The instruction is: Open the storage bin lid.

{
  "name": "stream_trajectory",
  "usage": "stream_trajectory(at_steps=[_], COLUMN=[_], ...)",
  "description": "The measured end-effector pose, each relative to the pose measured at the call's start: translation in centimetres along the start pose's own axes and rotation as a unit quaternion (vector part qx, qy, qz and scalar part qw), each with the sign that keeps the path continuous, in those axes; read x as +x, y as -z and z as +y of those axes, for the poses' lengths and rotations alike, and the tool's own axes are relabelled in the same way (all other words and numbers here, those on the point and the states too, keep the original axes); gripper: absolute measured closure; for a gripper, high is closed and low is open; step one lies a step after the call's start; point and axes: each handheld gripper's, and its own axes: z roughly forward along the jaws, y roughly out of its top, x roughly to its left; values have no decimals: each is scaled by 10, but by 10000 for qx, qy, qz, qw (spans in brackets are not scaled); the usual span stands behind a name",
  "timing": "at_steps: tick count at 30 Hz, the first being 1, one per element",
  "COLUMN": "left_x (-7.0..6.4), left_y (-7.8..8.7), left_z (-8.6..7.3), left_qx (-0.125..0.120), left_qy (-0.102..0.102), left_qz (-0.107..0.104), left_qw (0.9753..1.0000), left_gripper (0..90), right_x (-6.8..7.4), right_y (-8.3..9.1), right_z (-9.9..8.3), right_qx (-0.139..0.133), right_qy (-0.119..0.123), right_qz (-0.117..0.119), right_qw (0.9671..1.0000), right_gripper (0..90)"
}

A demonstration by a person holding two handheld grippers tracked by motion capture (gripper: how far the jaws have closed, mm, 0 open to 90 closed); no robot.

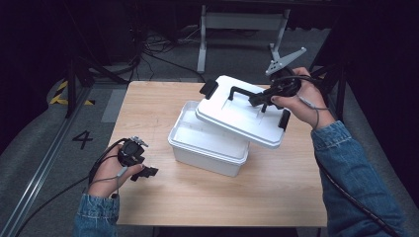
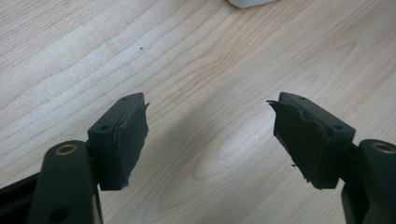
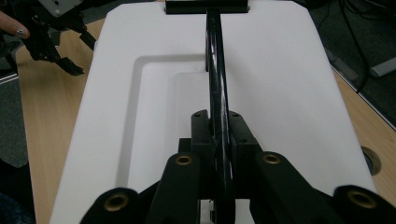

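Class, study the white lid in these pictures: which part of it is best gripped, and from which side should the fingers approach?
Grip the black handle on top of the white lid, coming from above. It is a thin raised bar standing clear of the flat top, slim enough to close on. The right gripper is shut on it that way, with the lid tilted over the white box.

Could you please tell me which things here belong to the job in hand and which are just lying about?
In the job: white lid, its black handle, white box, right gripper.

Lying about: left gripper idle and open, floor cables, grey frame.
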Motion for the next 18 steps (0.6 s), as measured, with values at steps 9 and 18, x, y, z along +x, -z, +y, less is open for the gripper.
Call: stream_trajectory(at_steps=[9,18], left_x=[0,0], left_y=[-1,-2], left_z=[0,1], left_qx=[21,53], left_qy=[-17,0], left_qz=[-1,-32], left_qw=[10000,10000], left_gripper=[267,266], right_x=[-21,-43], right_y=[25,41], right_z=[-28,-57], right_qx=[-100,-113], right_qy=[-389,-777], right_qz=[-326,-675], right_qw=[9987,9946], right_gripper=[847,847])
